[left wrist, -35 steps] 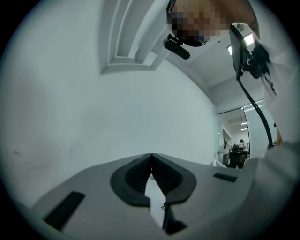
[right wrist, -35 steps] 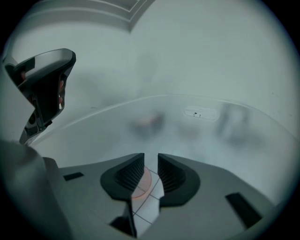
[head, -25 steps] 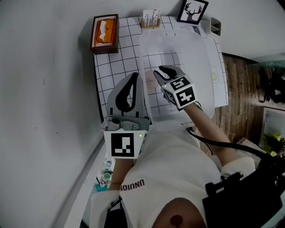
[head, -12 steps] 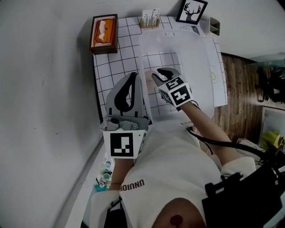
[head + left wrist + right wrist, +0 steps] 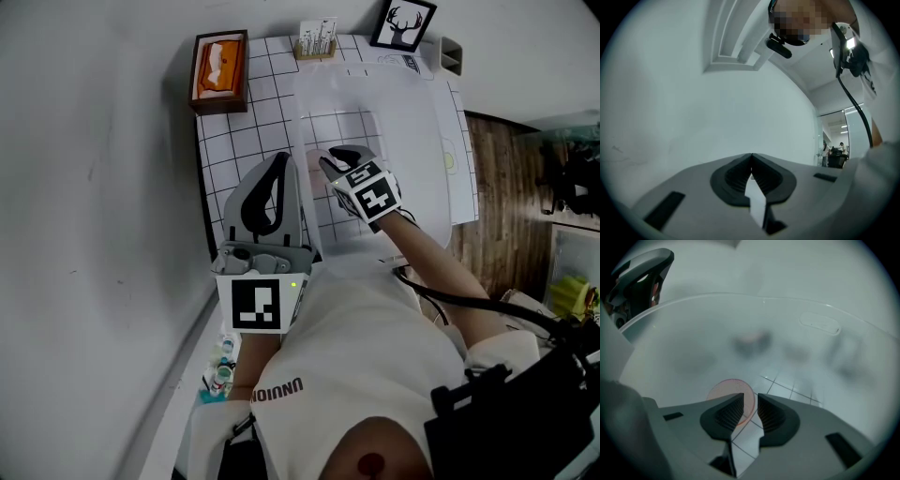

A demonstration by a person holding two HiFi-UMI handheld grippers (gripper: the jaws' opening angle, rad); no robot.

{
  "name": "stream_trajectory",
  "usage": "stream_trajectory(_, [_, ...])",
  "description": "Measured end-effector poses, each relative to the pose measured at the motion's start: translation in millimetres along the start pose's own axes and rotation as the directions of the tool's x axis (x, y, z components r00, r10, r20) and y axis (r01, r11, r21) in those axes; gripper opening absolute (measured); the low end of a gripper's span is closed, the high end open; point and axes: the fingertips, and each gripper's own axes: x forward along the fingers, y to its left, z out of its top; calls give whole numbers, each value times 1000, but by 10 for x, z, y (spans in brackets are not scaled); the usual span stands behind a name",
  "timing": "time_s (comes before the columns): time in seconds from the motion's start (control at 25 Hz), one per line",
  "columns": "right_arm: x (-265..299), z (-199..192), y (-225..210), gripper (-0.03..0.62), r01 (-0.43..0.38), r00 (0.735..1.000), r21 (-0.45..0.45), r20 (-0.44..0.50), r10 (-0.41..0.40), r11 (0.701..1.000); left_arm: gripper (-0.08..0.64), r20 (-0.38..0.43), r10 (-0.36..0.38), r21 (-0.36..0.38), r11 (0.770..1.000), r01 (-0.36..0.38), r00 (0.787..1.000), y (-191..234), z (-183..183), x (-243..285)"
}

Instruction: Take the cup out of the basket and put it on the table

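Note:
A translucent white basket stands on the grid-patterned table. Inside it, near the left wall, is a pale pink see-through cup, mostly hidden behind the right gripper. In the right gripper view the cup shows its round rim, and the right gripper has its jaws drawn close with the cup's right wall between them. The basket wall curves round behind. My left gripper is held up beside the basket, pointing at a bare wall, and the left gripper is shut on nothing.
A wooden tissue box sits at the table's far left corner. A small card holder and a framed deer picture stand along the back edge. Wooden floor lies to the right of the table.
The right gripper has moved a little left and deeper into the basket, onto the cup, and its jaws have narrowed. The left gripper has stayed where it was.

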Motion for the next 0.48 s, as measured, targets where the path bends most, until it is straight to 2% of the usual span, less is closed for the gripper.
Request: stream_trajectory(0.48, [58, -67, 18, 88, -22, 999, 41, -30, 24, 999, 14, 2, -20, -1, 1000, 20, 1000, -13, -7, 31])
